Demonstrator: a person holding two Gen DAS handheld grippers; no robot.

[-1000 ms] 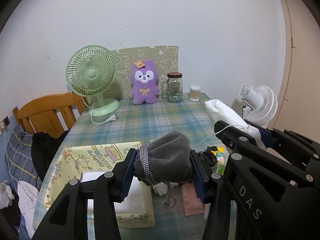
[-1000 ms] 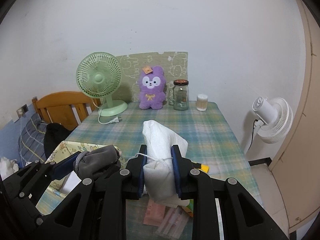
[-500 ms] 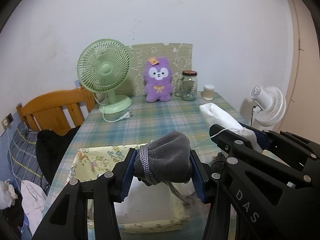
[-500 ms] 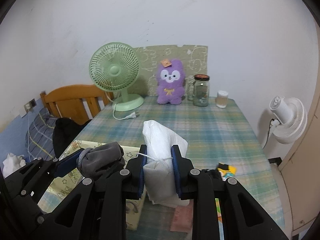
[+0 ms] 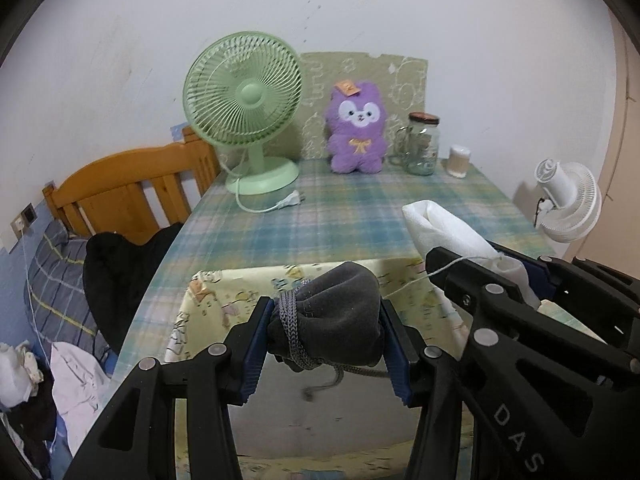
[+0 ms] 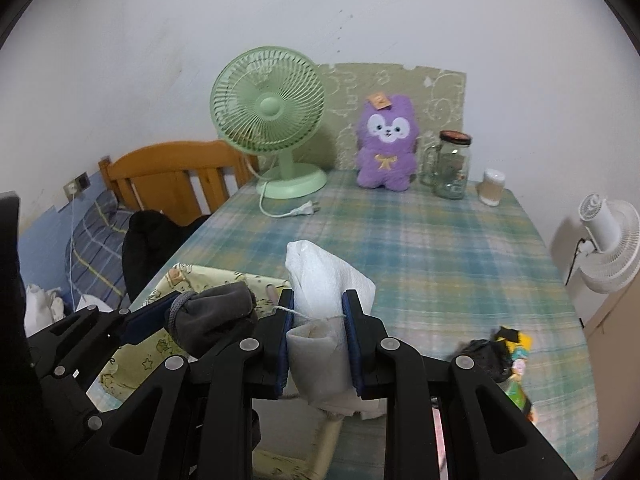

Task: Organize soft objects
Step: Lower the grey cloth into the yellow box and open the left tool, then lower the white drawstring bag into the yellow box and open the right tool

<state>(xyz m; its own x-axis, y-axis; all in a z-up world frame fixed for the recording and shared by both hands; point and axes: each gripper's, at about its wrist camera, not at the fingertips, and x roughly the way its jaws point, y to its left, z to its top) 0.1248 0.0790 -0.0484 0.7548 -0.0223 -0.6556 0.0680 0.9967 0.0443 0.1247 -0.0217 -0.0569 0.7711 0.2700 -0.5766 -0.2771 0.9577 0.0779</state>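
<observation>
Since a second ago you have carried both grippers forward over the table, so the yellow box now sits right under them, and the fan and plush toy look closer. Your left gripper is clamped on the grey pouch, its blue pads pressing both sides; the pouch's braided cord is wound round its neck and a loose end dangles below. The pouch hangs above the open yellow box, whose pale inside shows beneath it. Your right gripper is squeezed tight on the white pouch, with a thin string tied round it at the pads. That pouch sticks up between the fingers, above the right edge of the box. The two grippers are side by side, close together. On the checked tablecloth to the right lies a small black and yellow item, blurred. At the far end stand a green fan, a purple plush toy, a glass jar and a small white container. A white fan stands beyond the table's right side, a wooden chair to the left.
</observation>
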